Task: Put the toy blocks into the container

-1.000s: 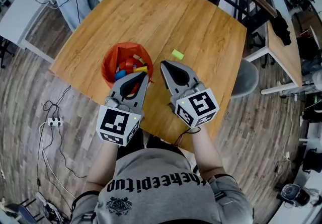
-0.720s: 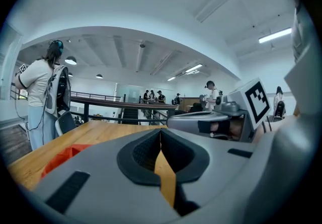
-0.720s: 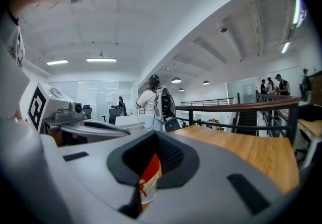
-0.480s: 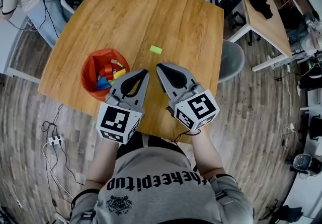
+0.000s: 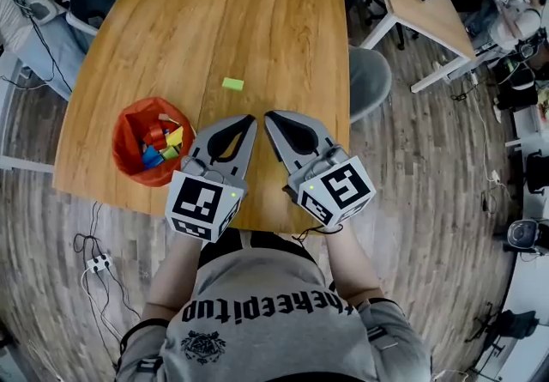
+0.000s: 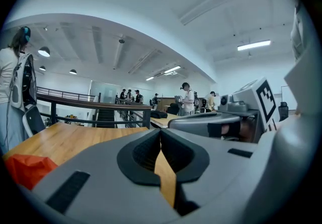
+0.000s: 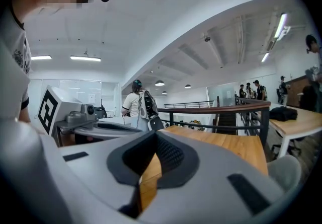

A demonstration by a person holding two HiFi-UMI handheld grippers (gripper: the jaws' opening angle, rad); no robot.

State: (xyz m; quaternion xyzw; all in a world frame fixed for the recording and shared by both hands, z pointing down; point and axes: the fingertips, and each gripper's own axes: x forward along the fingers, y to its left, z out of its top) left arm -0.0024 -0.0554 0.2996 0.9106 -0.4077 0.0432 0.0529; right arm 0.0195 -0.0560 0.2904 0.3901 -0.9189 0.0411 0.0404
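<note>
Shifted off container (image 5: pixel 121 138), left tongs (image 5: pixel 250 120) and right tongs (image 5: pixel 268 117) pressed together, green block (image 5: pixel 232 84) ahead.

Your wooden table (image 5: pixel 257 28) has a grey chair (image 5: pixel 371 80) at its right edge; a power strip (image 5: pixel 97 263) lies on the floor.

Container (image 6: pixel 22 166) mostly hidden behind the left gripper (image 6: pixel 161 135), blocks (image 5: pixel 159 145) inside too small to count

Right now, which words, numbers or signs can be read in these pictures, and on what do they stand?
"thekeepitu…": on the shirt, upside down, last letter unclear.
Left cube, right cube: square code patterns, no letters.
Shirt emblem: too small to read.
</note>
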